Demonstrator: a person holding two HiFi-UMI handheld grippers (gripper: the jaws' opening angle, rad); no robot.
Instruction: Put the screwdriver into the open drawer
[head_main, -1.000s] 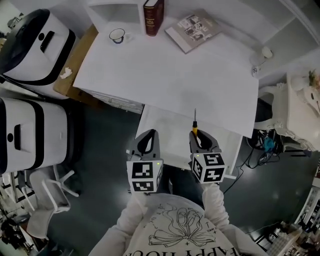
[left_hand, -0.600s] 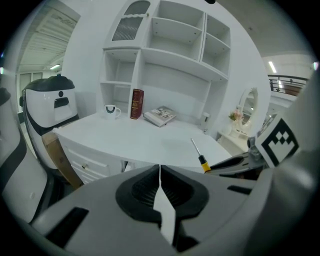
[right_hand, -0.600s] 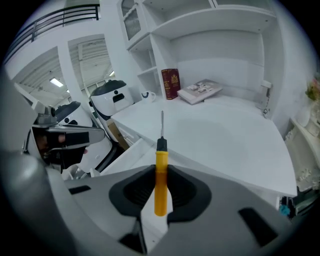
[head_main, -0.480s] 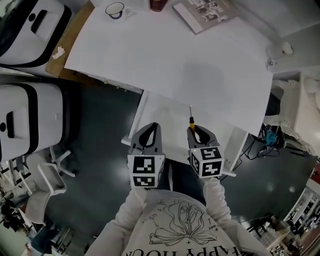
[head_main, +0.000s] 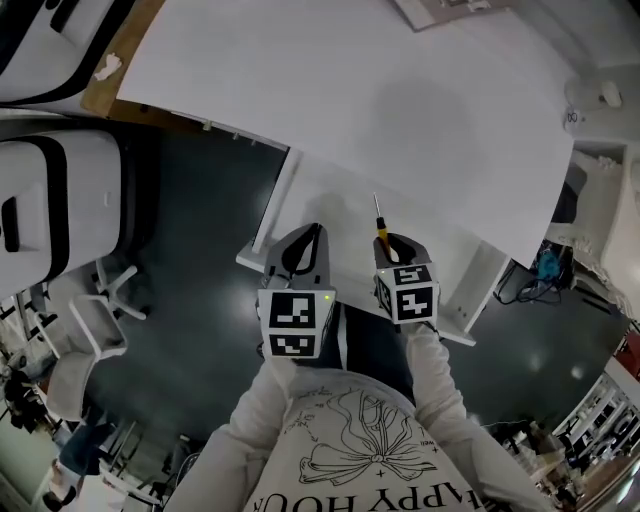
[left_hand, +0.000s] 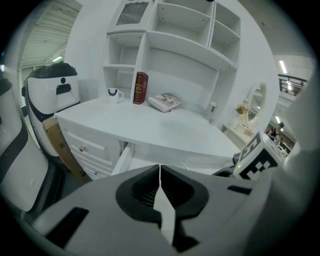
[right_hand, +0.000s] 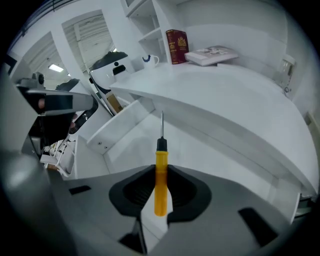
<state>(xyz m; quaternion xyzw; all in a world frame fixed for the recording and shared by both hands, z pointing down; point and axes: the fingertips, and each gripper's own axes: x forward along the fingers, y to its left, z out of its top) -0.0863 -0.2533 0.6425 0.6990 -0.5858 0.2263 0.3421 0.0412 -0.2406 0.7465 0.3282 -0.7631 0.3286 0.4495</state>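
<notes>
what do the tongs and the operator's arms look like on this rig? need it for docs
Both match: left tongs and right tongs have grey moulded shells with black ribbed pads. Each carries a white cube with black square markers; a small green light shows on the left one. Long white sleeves, white top with a black line-art print. No cables visible.

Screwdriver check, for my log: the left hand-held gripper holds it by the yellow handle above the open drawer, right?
No: the right hand-held gripper holds the screwdriver by the yellow handle above the open drawer, as the right gripper view shows.
</notes>
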